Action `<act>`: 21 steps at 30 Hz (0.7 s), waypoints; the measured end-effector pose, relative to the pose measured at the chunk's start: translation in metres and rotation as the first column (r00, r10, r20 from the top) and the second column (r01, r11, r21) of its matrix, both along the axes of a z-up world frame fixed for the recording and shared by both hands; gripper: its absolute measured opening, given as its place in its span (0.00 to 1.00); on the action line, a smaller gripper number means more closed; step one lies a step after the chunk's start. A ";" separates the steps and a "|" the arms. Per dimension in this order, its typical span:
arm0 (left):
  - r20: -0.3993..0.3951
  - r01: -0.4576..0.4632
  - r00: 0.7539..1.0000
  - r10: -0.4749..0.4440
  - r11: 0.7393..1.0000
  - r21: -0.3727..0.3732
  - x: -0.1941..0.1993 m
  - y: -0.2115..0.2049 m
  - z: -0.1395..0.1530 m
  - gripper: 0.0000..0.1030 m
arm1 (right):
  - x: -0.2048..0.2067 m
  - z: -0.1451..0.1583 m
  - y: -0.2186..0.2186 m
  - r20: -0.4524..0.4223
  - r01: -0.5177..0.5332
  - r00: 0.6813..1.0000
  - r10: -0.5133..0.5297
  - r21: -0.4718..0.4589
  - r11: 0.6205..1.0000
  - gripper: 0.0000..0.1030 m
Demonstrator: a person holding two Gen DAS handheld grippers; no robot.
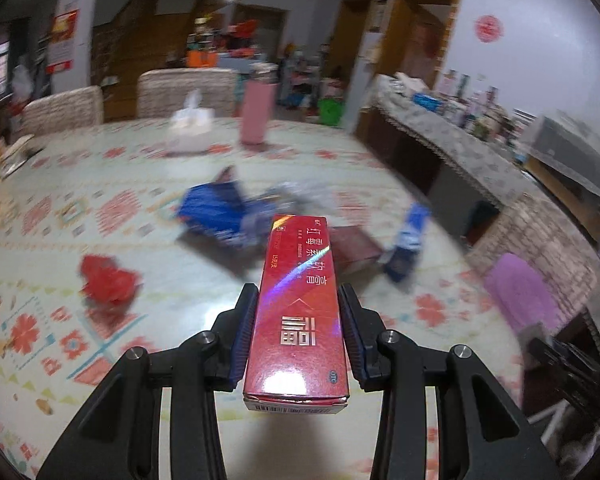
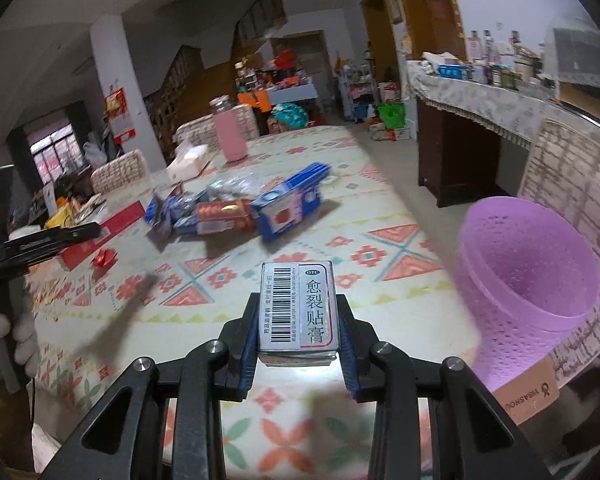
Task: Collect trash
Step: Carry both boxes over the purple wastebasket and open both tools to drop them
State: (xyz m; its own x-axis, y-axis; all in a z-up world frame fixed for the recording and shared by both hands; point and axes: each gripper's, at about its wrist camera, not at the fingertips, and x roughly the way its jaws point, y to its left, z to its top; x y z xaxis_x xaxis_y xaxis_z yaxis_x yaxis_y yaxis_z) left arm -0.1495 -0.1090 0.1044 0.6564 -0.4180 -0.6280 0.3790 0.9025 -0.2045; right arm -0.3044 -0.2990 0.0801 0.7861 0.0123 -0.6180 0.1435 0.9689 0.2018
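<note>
Clamped between the left gripper [image 1: 298, 312] fingers, a long red carton [image 1: 298, 312] sticks forward above the patterned table [image 1: 100, 208]. Likewise the right gripper [image 2: 296, 320] pinches a small grey box [image 2: 296, 308] with a barcode, lifted over the cloth. Just right of it stands a purple perforated bin [image 2: 528, 280]. Farther off lie blue packets [image 2: 288, 208], a red box [image 2: 226, 216], a pink bottle [image 2: 230, 136].

Black gripper [image 1: 298, 304] arms, blue pads [image 1: 242, 332], silver screws [image 1: 137, 353].
</note>
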 end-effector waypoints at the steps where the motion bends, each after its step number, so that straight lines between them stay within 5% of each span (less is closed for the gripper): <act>1: 0.004 0.032 0.999 -0.032 0.999 -0.001 -0.002 -0.013 0.004 0.38 | -0.003 0.002 -0.007 0.004 0.013 1.000 -0.013 -0.001 1.000 0.36; 10: 0.010 0.295 0.955 -0.295 0.955 0.014 -0.010 -0.144 0.028 0.38 | -0.032 0.018 -0.088 0.040 0.180 0.983 -0.179 -0.029 0.983 0.36; 21: -0.083 0.549 0.834 -0.546 0.836 0.021 -0.019 -0.324 0.020 0.38 | -0.044 0.010 -0.199 0.011 0.349 0.937 -0.350 0.044 0.936 0.36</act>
